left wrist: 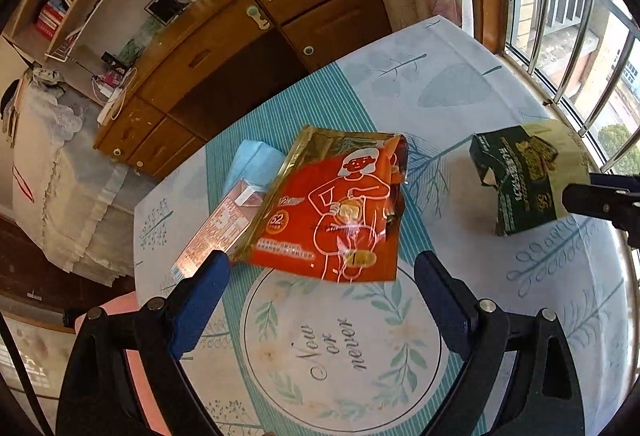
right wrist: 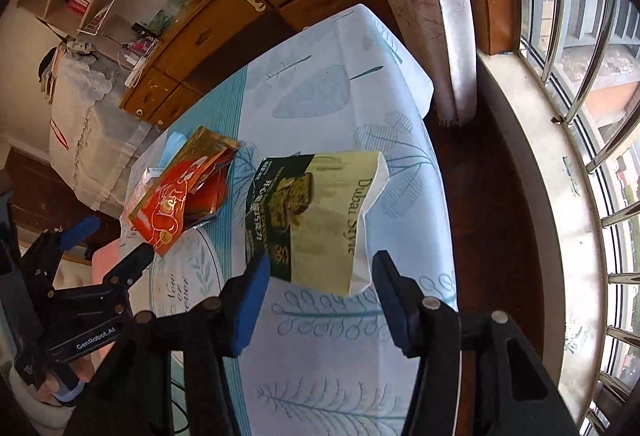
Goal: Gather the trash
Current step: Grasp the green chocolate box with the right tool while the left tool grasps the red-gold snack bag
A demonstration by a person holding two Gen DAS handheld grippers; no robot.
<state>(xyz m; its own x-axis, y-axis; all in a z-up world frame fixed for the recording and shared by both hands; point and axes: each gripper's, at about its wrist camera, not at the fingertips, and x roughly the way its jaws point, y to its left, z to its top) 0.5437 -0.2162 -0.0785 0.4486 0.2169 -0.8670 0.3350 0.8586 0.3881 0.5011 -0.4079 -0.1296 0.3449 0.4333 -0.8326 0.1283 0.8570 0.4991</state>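
A glossy red-and-gold foil pouch (left wrist: 336, 204) throws glare at centre frame. The green-and-cream paper bag (right wrist: 316, 216) looks matt and creased. The leaf-printed cloth over the surface (left wrist: 440, 84) is smooth and dull. Upper left, the brown wooden cabinet (left wrist: 224, 48) shows a worn varnish; the window bars (right wrist: 600, 48) are shiny metal.

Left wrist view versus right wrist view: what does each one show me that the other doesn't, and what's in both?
Only the left wrist view shows the whole "Now or never" print and the clear carton beside the blue pack.

Only the right wrist view shows the left gripper whole, the "Dubai Style" side of the green bag, and the windowsill.

Both show the orange pouch, the green bag, the tablecloth and the wooden cabinet. The right gripper stands open at the bag.
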